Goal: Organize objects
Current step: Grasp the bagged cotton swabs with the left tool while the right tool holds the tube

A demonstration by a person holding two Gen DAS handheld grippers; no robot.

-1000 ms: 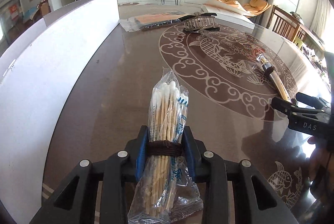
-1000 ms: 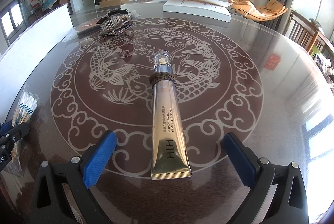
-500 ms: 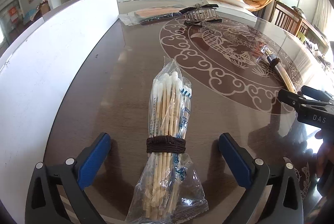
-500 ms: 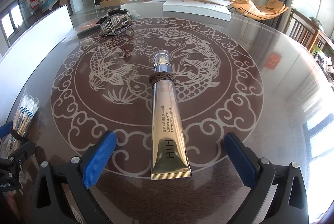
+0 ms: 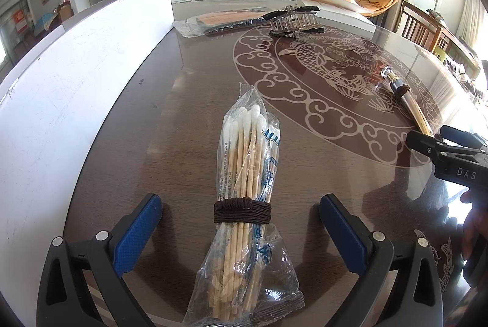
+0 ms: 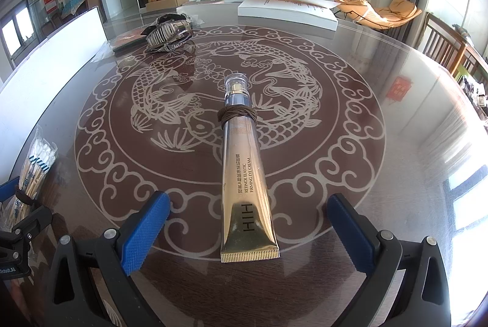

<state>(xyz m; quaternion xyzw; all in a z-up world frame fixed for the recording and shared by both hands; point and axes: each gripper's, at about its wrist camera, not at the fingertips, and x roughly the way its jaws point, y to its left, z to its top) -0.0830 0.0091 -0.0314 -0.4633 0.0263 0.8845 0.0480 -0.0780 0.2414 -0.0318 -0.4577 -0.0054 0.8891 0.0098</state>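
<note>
A clear bag of cotton swabs (image 5: 244,174), bound by a brown hair tie (image 5: 242,210), lies on the table between the fingers of my left gripper (image 5: 241,231), which is open and apart from it. The bag also shows in the right wrist view (image 6: 33,171). A gold eye-cream tube (image 6: 245,174), with a brown hair tie (image 6: 238,113) around its neck, lies between the fingers of my right gripper (image 6: 248,231), which is open and empty. The tube also shows in the left wrist view (image 5: 408,104).
A hair claw clip (image 5: 294,20) and a flat plastic packet (image 5: 222,20) lie at the far side of the round glass table (image 5: 170,89). A white board (image 5: 61,77) stands along the left. A white box (image 6: 286,11) sits at the back.
My left gripper has let go of the swab bag, opened wide and drawn back slightly. The bag stays on the table. The right gripper and the tube have not moved.
</note>
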